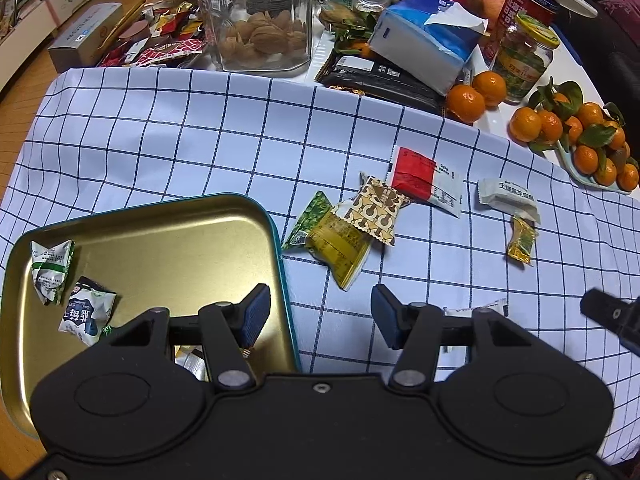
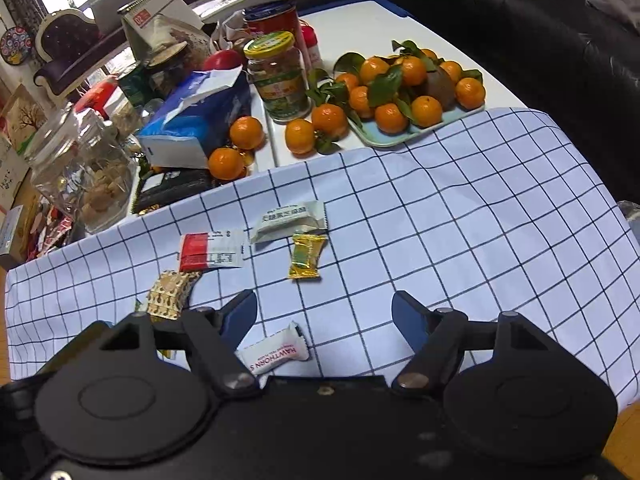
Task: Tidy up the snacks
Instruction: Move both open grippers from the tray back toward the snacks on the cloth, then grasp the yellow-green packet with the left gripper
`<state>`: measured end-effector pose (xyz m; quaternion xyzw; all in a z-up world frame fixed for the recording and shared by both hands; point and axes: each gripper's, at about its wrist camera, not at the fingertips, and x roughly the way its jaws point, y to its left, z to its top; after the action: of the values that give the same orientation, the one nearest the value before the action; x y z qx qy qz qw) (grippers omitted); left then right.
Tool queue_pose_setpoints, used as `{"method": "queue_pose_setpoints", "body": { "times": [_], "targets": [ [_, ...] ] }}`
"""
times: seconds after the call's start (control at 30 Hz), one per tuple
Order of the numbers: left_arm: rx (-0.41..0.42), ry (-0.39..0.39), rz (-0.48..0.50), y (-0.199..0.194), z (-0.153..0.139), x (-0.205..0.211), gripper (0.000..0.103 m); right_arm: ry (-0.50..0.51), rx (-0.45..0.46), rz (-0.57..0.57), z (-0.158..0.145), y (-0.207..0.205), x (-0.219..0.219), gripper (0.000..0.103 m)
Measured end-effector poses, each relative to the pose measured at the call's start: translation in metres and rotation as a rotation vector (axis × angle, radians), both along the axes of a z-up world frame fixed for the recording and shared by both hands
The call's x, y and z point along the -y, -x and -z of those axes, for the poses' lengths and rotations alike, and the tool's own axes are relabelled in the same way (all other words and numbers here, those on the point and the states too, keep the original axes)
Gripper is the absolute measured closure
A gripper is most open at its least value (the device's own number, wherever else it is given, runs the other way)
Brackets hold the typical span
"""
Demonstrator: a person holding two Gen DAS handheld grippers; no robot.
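A gold tin tray (image 1: 168, 240) with a teal rim lies at the left on the checked cloth and holds two white-green packets (image 1: 52, 272) (image 1: 88, 310). My left gripper (image 1: 318, 314) is open and empty above the tray's right edge. Loose snacks lie on the cloth: a green-yellow packet (image 1: 336, 246), a brown patterned one (image 1: 378, 210) (image 2: 170, 294), a red-white one (image 1: 426, 180) (image 2: 210, 250), a white bar (image 1: 508, 198) (image 2: 288, 222) and a small gold candy (image 1: 522, 240) (image 2: 306, 256). My right gripper (image 2: 324, 326) is open and empty above a white Hawthorn packet (image 2: 276, 352).
Behind the cloth stand a glass jar of walnuts (image 1: 260, 20), a blue tissue pack (image 1: 424, 40) (image 2: 196, 120), a yellow-lidded jar (image 1: 524, 60) (image 2: 280, 76), loose tangerines (image 1: 476, 92) and a tray of tangerines (image 2: 412, 88) (image 1: 576, 140). A black sofa (image 2: 560, 40) is at the right.
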<state>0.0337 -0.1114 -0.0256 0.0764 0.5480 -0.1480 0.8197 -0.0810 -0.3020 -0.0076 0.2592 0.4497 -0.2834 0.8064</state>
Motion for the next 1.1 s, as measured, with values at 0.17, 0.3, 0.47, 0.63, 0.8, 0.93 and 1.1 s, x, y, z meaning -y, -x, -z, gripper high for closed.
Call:
{"method": "queue_pose_setpoints", "body": {
  "times": [0.17,0.3,0.47,0.63,0.8,0.93,1.1],
  "targets": [
    [0.033,-0.001,-0.020,0.000,0.004,0.001,0.044,-0.006,-0.154,0.012,0.018,-0.006,0.002,0.027],
    [0.060,-0.015,-0.017,0.000,0.007,0.003,0.044,-0.077,-0.146,0.037,0.022,-0.004,0.011,0.029],
    [0.106,-0.056,-0.018,-0.012,0.007,0.014,0.044,-0.062,-0.106,0.017,0.008,-0.002,0.010,0.029],
    [0.073,-0.018,-0.047,-0.043,0.012,0.035,0.044,-0.092,-0.083,0.025,0.004,-0.001,0.014,0.029],
    [0.079,-0.050,-0.078,-0.064,0.025,0.055,0.044,-0.091,-0.075,0.049,0.002,0.001,0.020,0.029],
    [0.036,-0.062,-0.096,-0.070,0.041,0.060,0.044,-0.097,-0.060,0.066,0.000,0.004,0.026,0.029],
    [-0.049,-0.007,-0.026,-0.053,0.043,0.077,0.045,-0.110,-0.054,0.070,0.000,0.004,0.027,0.029]
  ]
}}
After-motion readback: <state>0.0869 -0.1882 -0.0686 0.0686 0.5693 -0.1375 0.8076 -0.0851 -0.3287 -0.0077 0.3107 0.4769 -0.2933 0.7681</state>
